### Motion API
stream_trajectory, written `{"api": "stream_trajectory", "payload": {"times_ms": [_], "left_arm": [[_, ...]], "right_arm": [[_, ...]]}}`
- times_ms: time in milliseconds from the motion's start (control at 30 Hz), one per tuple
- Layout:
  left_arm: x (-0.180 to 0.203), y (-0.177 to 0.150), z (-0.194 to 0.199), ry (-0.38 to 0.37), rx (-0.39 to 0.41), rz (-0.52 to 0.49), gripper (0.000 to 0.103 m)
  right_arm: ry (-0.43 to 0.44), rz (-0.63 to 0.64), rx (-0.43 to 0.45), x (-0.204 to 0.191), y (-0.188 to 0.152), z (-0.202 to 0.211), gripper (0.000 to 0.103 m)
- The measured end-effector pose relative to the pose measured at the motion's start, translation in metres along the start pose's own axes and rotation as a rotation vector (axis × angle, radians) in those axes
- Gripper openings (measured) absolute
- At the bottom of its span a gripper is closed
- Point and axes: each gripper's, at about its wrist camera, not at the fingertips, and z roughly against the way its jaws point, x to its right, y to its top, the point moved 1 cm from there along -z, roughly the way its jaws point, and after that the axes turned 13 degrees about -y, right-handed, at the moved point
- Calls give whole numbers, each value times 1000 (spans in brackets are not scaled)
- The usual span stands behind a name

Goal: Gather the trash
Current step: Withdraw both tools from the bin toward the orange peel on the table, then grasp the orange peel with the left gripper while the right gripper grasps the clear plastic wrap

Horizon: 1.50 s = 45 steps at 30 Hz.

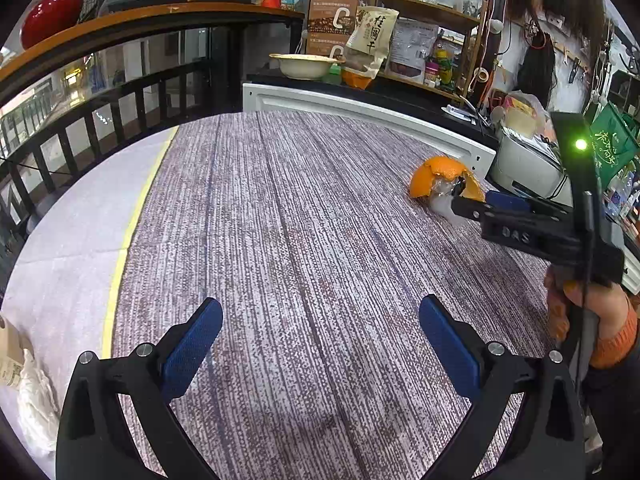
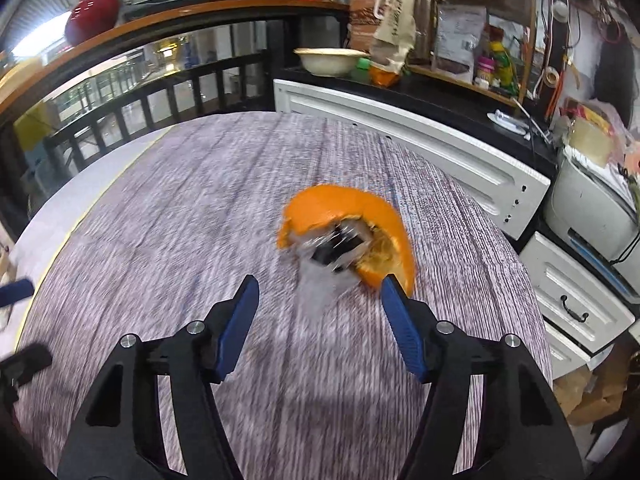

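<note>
A curled piece of orange peel (image 2: 340, 204) lies on the striped grey tablecloth (image 2: 180, 220), with crumpled clear plastic (image 2: 312, 276) and a small dark scrap in its hollow. My right gripper (image 2: 319, 284) is open right at it. The plastic's near edge lies between the fingertips, and the right blue pad (image 2: 394, 300) is at the peel's rim. From the left wrist view the peel (image 1: 436, 172) sits far right, the right gripper (image 1: 478, 202) reaching it. My left gripper (image 1: 320, 304) is wide open over bare cloth, nothing between its fingers.
A white panelled cabinet (image 2: 440, 152) borders the table's far edge, with a printer (image 2: 592, 216) and drawers to the right. A white plastic bag (image 1: 36, 400) and a cardboard box (image 1: 10, 352) sit at the table's left edge. A hand (image 1: 592, 308) in an orange sleeve holds the right gripper.
</note>
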Motion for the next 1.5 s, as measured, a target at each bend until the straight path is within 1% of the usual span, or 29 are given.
{"api": "stream_trajectory", "payload": {"times_ms": [100,133,200,233,267,300,367,500,633,767,900,1000,1067,1167,1233,1300,1400,1433,1467,1500], "left_arm": [[2,1,-6,-10,-11,-5,97],[2,1,-8,-9,-13,-8,97],[3,1,-11,-10,-20,-11,97],[4,1,-12,-12,-24,-10,97],[4,1,-14,-14,-27,-11,97],[5,1,-14,-14,-29,-14,97],[6,1,-15,-10,-29,-21,97],[6,3,-17,-8,-29,-20,97],[13,9,-21,-20,-21,-17,97],[29,16,-27,-23,-13,-62,97],[41,20,-26,-94,1,-39,97],[55,17,-25,-178,-11,-4,97],[69,16,-28,-218,-31,-5,97],[88,18,-37,-242,-56,-12,97],[102,18,-44,-253,-79,-23,97],[117,15,-56,-238,-149,-64,97],[131,9,-68,-254,-218,-92,97],[135,8,-72,-250,-236,-94,94],[136,7,-76,-243,-251,-87,89],[136,7,-79,-257,-267,-72,86]], "right_arm": [[-4,0,-4,0,6,-12,63],[-8,5,-8,-1,7,-16,60],[4,1,-39,-1,8,-26,44],[37,-13,-59,-1,7,-29,33],[44,-18,-57,-1,7,-28,29],[47,-16,-51,-2,6,-25,29],[69,-7,-41,-2,4,-16,24],[160,-57,-74,8,-9,3,22],[183,-38,-50,14,-29,31,21],[238,-45,-61,27,-54,56,21],[277,-35,-76,33,-82,76,21],[278,-19,-68,32,-98,87,21],[279,-16,-57,31,-105,93,21],[288,-28,-53,28,-116,101,21],[270,-18,-37,26,-123,109,20],[268,-14,-32,24,-128,115,20],[276,-18,-27,24,-136,122,20],[275,-19,-24,25,-138,124,20],[276,-20,-23,25,-140,125,20],[274,-20,-21,25,-142,127,20]]}}
